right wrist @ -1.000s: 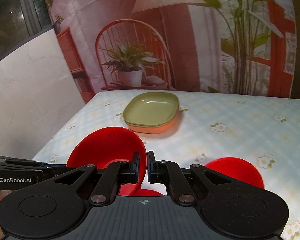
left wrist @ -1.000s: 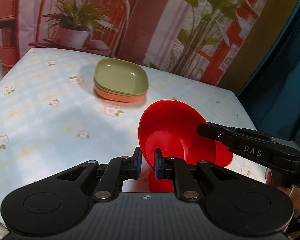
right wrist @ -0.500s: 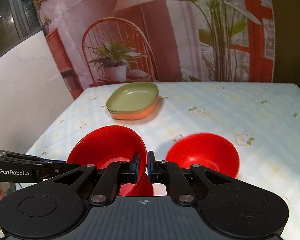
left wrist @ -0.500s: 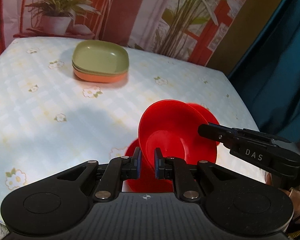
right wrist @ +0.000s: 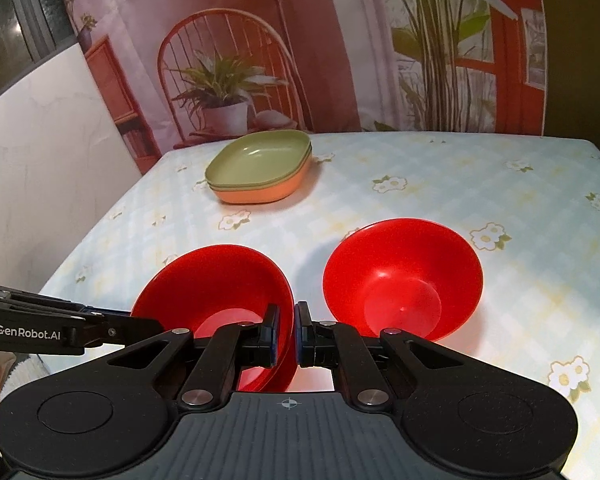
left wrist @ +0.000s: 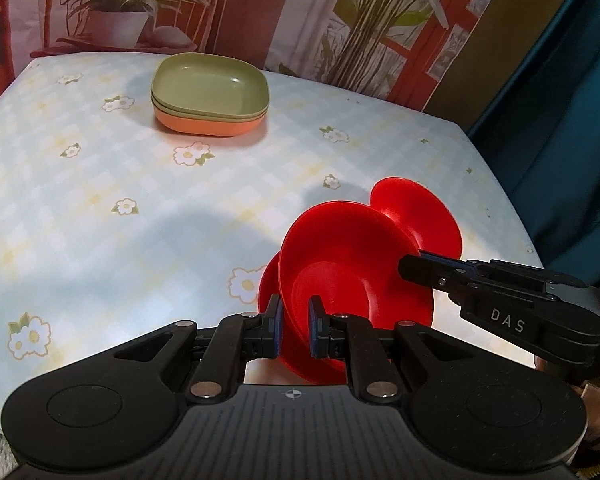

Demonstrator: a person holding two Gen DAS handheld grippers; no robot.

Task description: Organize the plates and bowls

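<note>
Left tool [left wrist: 293, 330] and right tool [right wrist: 287, 334] both clamped on one red bowl's [right wrist: 215, 280] rim; second bowl [right wrist: 402, 276] sits beside it near the bench's [right wrist: 500, 184] front edge. Advise level lowering into the second bowl; release together.

The second bowl [right wrist: 400, 280] has come right out into the open in the right wrist view, where a second ago only its rim poked up behind the right claw [right wrist: 287, 334]. From the left claw [left wrist: 293, 326] it now peeks out past the upper right of the held bowl [left wrist: 340, 280], which hid it before. The plates [left wrist: 209, 96] swung left in that view, then back toward the middle.
</note>
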